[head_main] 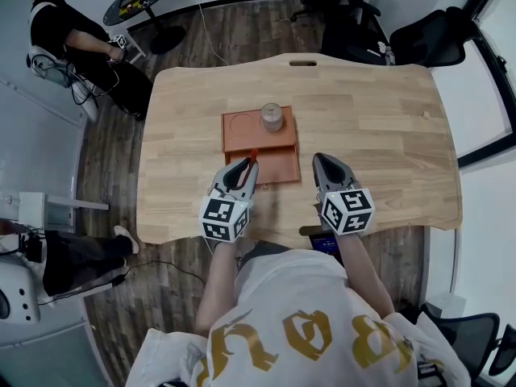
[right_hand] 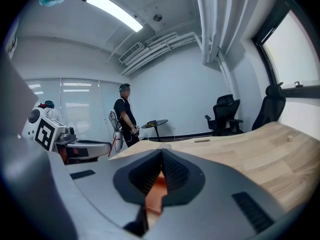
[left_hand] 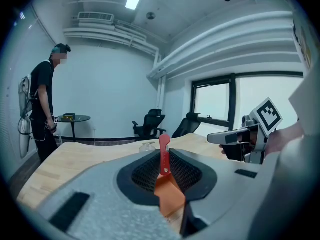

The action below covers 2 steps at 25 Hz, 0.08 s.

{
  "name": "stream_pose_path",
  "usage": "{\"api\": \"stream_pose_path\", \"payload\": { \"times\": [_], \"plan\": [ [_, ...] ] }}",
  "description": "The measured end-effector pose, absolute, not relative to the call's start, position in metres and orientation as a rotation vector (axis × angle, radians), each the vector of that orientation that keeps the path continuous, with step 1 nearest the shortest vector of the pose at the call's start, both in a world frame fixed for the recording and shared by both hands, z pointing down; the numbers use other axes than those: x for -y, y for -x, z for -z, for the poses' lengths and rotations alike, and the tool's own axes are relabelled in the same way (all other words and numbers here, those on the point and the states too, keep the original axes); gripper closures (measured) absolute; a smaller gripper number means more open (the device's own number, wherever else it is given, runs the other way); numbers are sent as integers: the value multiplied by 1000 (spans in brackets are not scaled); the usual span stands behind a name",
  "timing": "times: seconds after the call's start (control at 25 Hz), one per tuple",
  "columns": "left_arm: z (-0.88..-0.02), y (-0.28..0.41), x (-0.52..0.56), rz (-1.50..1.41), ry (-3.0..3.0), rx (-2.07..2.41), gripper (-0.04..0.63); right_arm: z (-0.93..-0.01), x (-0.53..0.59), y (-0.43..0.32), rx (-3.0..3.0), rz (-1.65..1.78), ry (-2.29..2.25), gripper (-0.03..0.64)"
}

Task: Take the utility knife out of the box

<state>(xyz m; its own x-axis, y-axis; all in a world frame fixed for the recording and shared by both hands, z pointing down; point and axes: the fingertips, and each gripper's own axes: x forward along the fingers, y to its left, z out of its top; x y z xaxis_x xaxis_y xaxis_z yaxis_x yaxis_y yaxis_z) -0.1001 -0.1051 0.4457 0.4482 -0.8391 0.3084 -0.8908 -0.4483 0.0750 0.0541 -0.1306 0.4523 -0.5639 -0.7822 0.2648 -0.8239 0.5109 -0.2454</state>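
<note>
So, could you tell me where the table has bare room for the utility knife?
The table is bare right of the box, out to its right edge, and likewise left of it. A bare strip runs behind the glass jar. It is crowded at the box's near edge, where the left gripper, holding the knife, and the right gripper sit.

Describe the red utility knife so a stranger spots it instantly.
On the pale wooden table lies a flat terracotta-orange box. Over its left side, the left gripper clamps the slim red utility knife, the only bright red, stick-like thing there.
</note>
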Motion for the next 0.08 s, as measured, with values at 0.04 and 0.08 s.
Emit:
{"api": "stream_pose_path", "payload": {
  "times": [0.04, 0.08],
  "plan": [
    [-446, 100, 106, -332, -2471, 1504, 537, -453, 131, -54, 2625, -526, -1399, 606],
    [-447, 101, 106, -330, -2470, 1504, 537, -453, 131, -53, 2626, -527, -1397, 606]
  ]
}}
